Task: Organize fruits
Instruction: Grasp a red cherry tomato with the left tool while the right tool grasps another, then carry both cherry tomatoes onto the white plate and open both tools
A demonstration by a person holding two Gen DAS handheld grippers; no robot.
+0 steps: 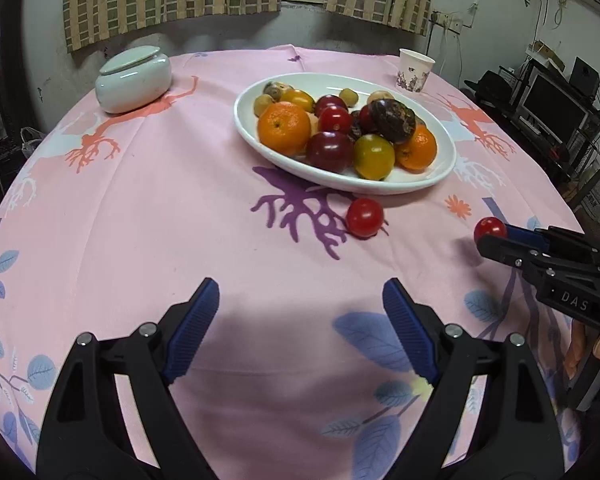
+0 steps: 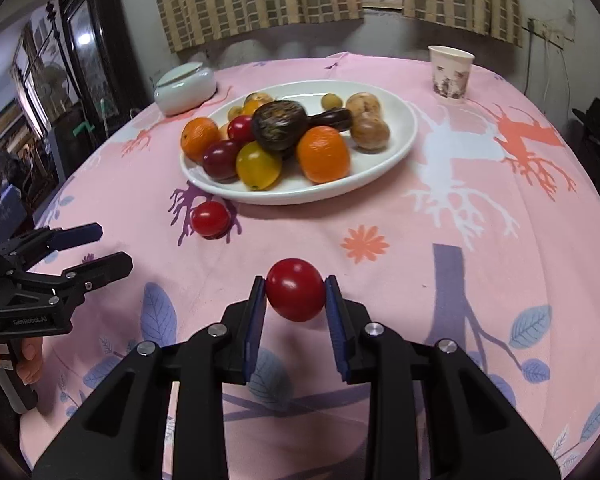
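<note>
From the left wrist view, the left gripper had its jaws spread wide with nothing between them, hovering low over the pink cloth on the worktop. The plate of fruit sat ahead, piled pretty full – oranges, plums, a yellow one – so I'd guess free spots were mostly along the far rim. One loose red tomato lay on the cloth just beside the plate's near edge, probably the next thing to collect. Off to the right, the right gripper had another red one.

From the right wrist view, the jaws were clenched on that held tomato, pinched across its middle and seemingly lifted off the cloth – likely so it wouldn't roll. Open cloth lay between it and the plate. The lidded jar and paper cup stood well apart, out of the way.
</note>
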